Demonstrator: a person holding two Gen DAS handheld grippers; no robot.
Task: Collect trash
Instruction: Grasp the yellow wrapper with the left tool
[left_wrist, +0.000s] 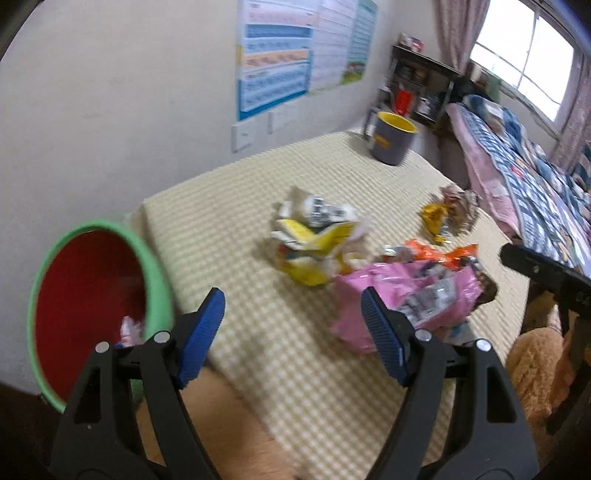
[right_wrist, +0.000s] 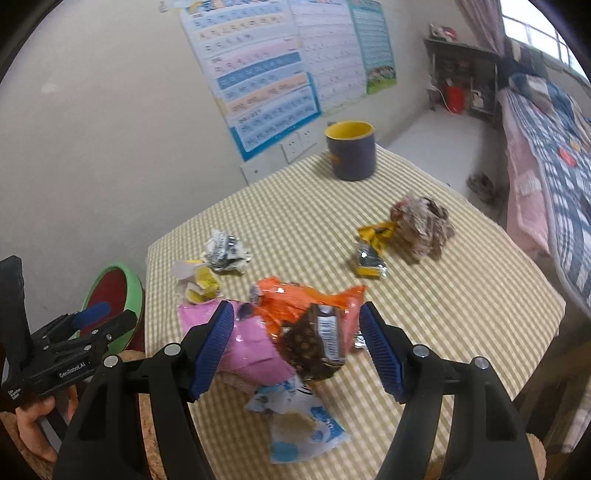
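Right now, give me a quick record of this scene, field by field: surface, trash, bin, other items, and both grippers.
surface: table under a yellow-and-white checked cloth
trash on table: pink plastic wrapper, orange foil wrapper, brown snack packet, blue-and-white wrapper, crumpled yellow-and-white paper, small yellow packet, crumpled brownish paper ball
bin: green-rimmed, red-lined bin off the table's left edge, some trash inside
other: grey mug with yellow interior at the far edge
left gripper: open, empty
right gripper: open over the wrapper pile, not gripping
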